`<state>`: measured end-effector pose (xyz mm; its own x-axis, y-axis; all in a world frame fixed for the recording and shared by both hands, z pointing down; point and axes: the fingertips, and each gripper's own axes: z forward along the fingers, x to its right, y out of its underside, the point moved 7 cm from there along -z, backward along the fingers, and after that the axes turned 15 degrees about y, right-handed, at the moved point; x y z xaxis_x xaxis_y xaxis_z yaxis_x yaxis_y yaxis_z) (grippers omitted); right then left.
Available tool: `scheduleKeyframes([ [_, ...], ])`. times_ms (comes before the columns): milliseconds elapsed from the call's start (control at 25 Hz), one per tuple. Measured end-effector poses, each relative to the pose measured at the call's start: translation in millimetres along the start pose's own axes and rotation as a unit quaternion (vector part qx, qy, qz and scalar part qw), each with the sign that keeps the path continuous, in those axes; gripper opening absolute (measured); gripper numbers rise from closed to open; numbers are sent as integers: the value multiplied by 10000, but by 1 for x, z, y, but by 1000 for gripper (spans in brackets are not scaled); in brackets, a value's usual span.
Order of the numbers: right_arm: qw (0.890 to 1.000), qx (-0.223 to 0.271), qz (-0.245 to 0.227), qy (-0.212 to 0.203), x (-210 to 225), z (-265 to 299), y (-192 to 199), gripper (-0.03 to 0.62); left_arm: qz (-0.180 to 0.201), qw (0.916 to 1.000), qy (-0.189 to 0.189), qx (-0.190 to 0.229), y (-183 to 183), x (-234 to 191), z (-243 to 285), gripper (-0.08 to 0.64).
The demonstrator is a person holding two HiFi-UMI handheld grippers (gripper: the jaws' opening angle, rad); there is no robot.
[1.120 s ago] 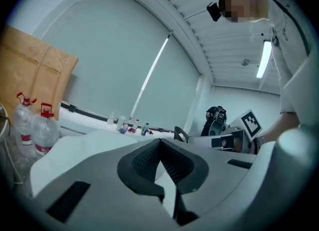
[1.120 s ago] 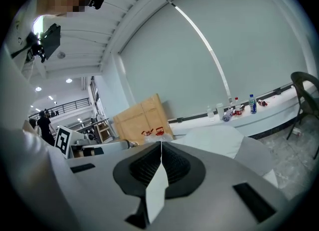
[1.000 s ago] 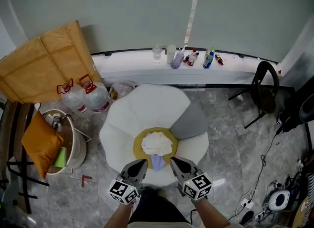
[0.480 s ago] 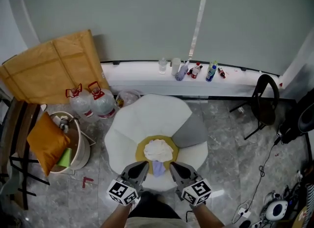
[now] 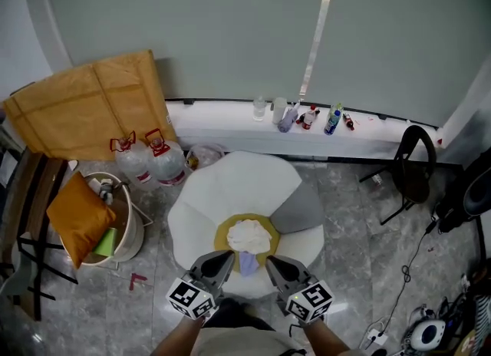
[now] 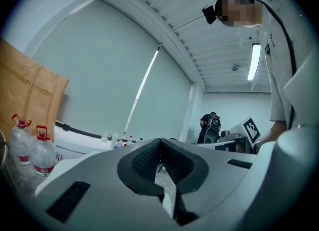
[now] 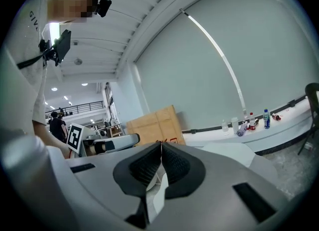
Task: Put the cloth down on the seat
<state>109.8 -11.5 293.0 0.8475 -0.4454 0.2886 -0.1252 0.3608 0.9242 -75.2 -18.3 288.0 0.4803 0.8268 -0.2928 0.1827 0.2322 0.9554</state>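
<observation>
Head view: white cloth (image 5: 248, 235) lies crumpled mid-seat (image 5: 230, 178). Left gripper (image 5: 227, 255) and right gripper (image 5: 269, 259) hover near, jaws clenched, empty. We judge it soft, light; pinch a raised fold.

We read this as an office or lab corner: grey stone-tile floor (image 5: 360, 216), flattened brown cardboard boxes (image 5: 84, 109), big clear water jugs (image 5: 167, 166), black office chair (image 5: 408, 174).
</observation>
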Motion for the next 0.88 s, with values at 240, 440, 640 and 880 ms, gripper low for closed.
scheduleKeyframes([
  [240, 10000, 56, -5, -52, -4, -5, -10, 17, -2, 9999, -77, 104, -13, 7, -3, 14],
  [440, 9999, 106, -63, -84, -4, -2, -13, 17, 25, 9999, 12, 103, -12, 5, -3, 13],
  [640, 10000, 64, -18, -69, -4, 1, -11, 17, -7, 9999, -74, 146, -14, -2, -5, 14],
  [880, 10000, 56, 4, -29, 2, 2, -11, 16, -28, 9996, -226, 192, -20, -10, -5, 14],
])
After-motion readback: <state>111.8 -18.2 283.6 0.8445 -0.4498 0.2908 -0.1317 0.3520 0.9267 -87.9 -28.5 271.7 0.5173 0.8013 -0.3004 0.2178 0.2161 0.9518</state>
